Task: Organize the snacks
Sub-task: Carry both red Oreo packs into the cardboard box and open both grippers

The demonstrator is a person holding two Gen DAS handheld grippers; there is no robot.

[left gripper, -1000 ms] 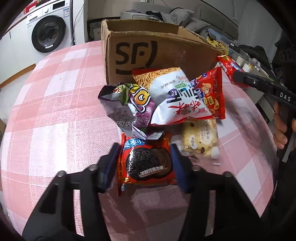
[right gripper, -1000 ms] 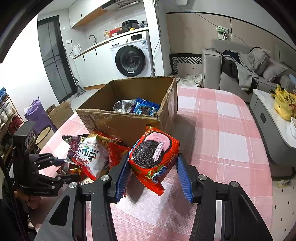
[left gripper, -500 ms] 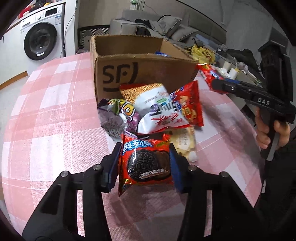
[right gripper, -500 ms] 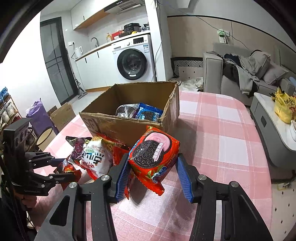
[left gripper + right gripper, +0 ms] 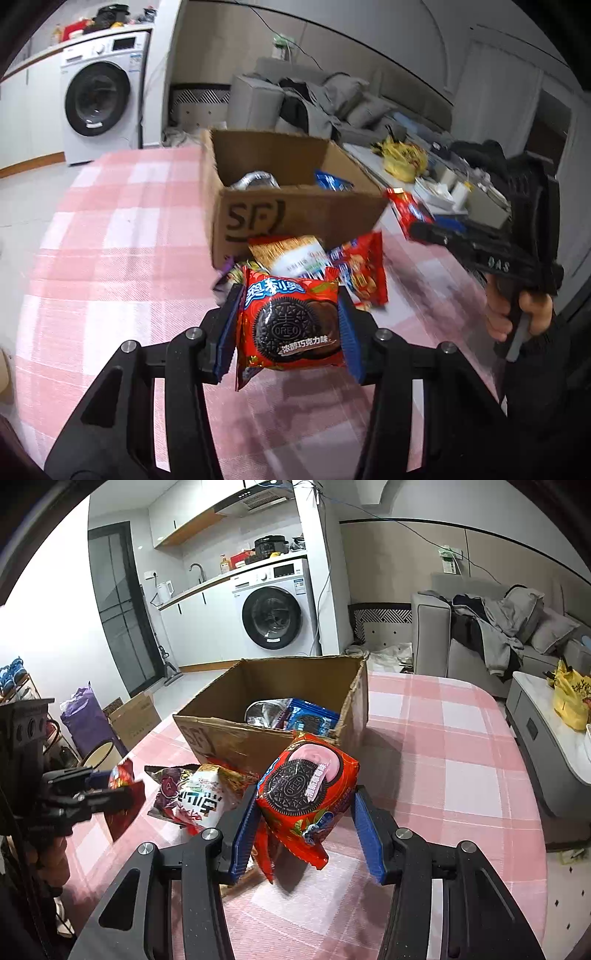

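Observation:
My left gripper (image 5: 288,328) is shut on a red chocolate Oreo pack (image 5: 290,325) and holds it above the table, short of the open cardboard box (image 5: 295,218). My right gripper (image 5: 306,816) is shut on a red strawberry Oreo pack (image 5: 306,790), lifted in front of the box (image 5: 273,698). The box holds a blue Oreo pack (image 5: 312,720) and a silver bag (image 5: 264,710). Several loose snack bags (image 5: 321,262) lie against the box's front; they also show in the right wrist view (image 5: 195,794).
The table has a pink checked cloth (image 5: 443,746). A washing machine (image 5: 275,616), a grey sofa with clothes (image 5: 498,635) and a side table with a yellow bag (image 5: 570,698) stand beyond it. The right gripper (image 5: 480,243) reaches in at the right of the left wrist view.
My left gripper closed on the chocolate Oreo pack and lifted it off the table toward the box. My right gripper rose slightly with its pack, so more of the box's inside shows.

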